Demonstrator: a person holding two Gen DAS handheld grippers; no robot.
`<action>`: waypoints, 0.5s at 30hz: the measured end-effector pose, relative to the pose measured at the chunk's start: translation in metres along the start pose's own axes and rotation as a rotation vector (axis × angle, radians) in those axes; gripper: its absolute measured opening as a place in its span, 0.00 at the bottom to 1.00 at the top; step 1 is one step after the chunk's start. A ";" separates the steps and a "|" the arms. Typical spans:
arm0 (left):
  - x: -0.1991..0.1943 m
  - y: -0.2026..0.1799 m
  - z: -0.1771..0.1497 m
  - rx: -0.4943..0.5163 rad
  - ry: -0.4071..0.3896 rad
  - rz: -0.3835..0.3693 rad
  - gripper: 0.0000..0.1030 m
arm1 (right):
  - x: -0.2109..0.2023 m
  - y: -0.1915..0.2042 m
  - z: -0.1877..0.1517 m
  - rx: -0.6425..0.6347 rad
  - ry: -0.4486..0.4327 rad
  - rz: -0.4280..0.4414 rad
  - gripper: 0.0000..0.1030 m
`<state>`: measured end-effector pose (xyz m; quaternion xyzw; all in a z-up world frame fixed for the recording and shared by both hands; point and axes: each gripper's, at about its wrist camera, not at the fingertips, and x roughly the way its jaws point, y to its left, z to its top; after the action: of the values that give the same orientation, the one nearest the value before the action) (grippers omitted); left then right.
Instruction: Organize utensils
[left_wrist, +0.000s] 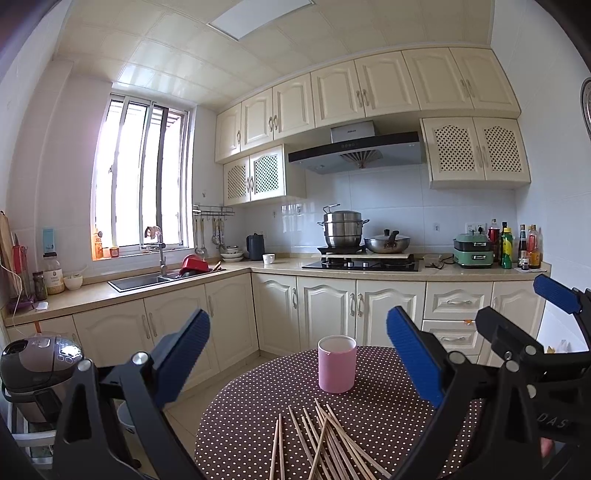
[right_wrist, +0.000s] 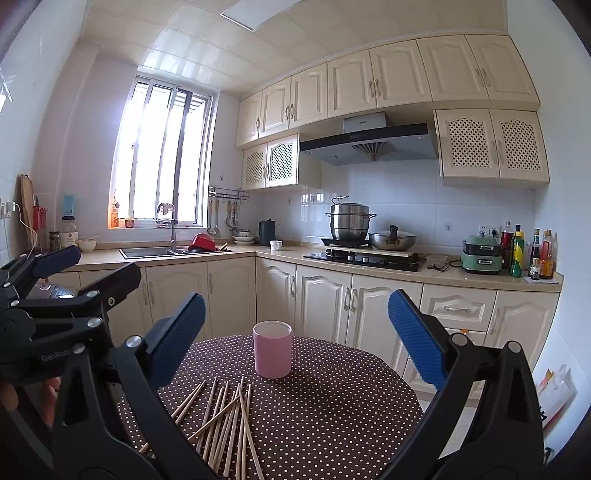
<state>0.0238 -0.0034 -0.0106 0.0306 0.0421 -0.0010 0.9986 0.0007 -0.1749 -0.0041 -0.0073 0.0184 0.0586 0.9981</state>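
Wooden chopsticks (right_wrist: 225, 424) lie scattered at six o'clock on the polka-dot table (right_wrist: 332, 406), just short of the upright pink cup (right_wrist: 272, 349) at twelve, presumably their holder. Left gripper (left_wrist: 297, 360) and right gripper (right_wrist: 295, 339) hover with jaws spread, empty. "GenRobo" shows on the left gripper's body.

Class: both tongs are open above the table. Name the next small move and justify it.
Probably lower the right tongs onto one chopstick in the loose pile. The sticks lie scattered on the dotted tablecloth, the pink cup stands upright behind them, and both tongs hold nothing.
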 end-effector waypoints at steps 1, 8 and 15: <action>0.000 0.000 0.000 0.000 0.001 0.000 0.92 | 0.000 0.000 0.000 0.001 0.001 -0.001 0.94; 0.002 -0.002 0.000 0.003 0.005 0.001 0.92 | 0.002 -0.003 0.001 0.006 0.008 0.000 0.94; 0.002 -0.003 -0.001 0.003 0.008 0.002 0.92 | 0.003 -0.002 0.000 0.010 0.011 0.001 0.94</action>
<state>0.0258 -0.0060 -0.0118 0.0320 0.0459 0.0003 0.9984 0.0043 -0.1763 -0.0037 -0.0029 0.0242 0.0588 0.9980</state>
